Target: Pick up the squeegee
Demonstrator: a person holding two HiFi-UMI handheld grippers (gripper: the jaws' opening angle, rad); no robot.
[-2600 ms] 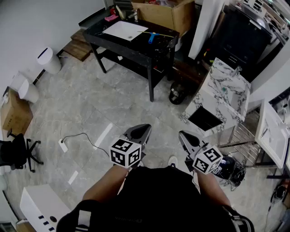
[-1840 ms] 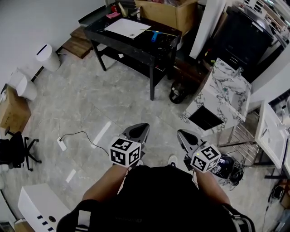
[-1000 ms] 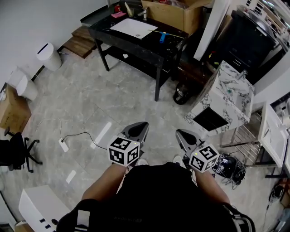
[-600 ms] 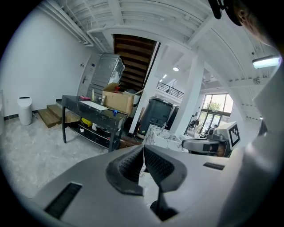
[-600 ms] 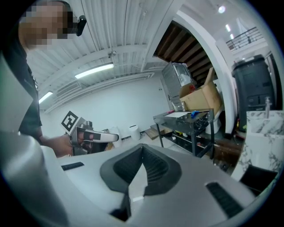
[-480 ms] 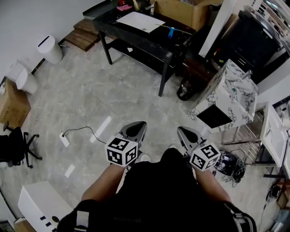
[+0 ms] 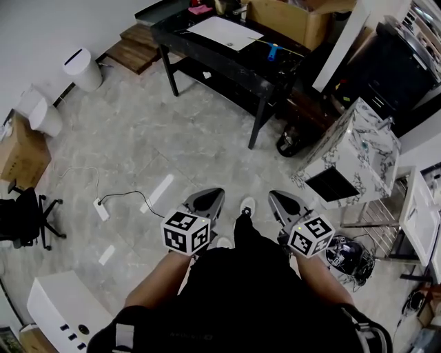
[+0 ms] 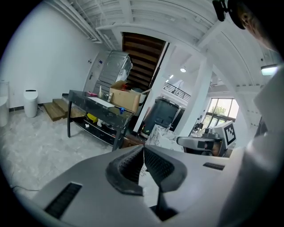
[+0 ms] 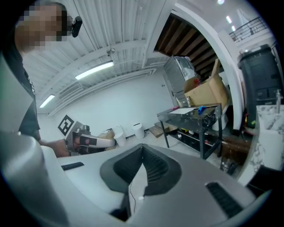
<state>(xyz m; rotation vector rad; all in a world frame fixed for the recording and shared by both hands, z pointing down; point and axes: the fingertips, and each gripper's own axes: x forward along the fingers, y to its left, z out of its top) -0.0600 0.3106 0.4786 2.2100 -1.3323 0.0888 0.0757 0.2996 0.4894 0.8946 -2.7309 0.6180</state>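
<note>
Tiled floor (image 7: 151, 138), black table (image 7: 207, 55) with indistinct blue item (image 7: 273, 50), left gripper (image 8: 143, 150) and right gripper (image 9: 142, 150) fingers together

Bench (image 7: 231, 61) ahead of me across the floor (image 7: 138, 152). Paper sheet (image 7: 226, 32) on it, squeegee (image 7: 273, 52) right of the sheet. Cardboard box (image 7: 289, 21) behind bench. Marble cabinet (image 7: 348, 155) to my right, bin (image 7: 81, 67) far left.

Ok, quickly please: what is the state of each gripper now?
Left gripper: closed, holding nothing.
Right gripper: closed, holding nothing.
</note>
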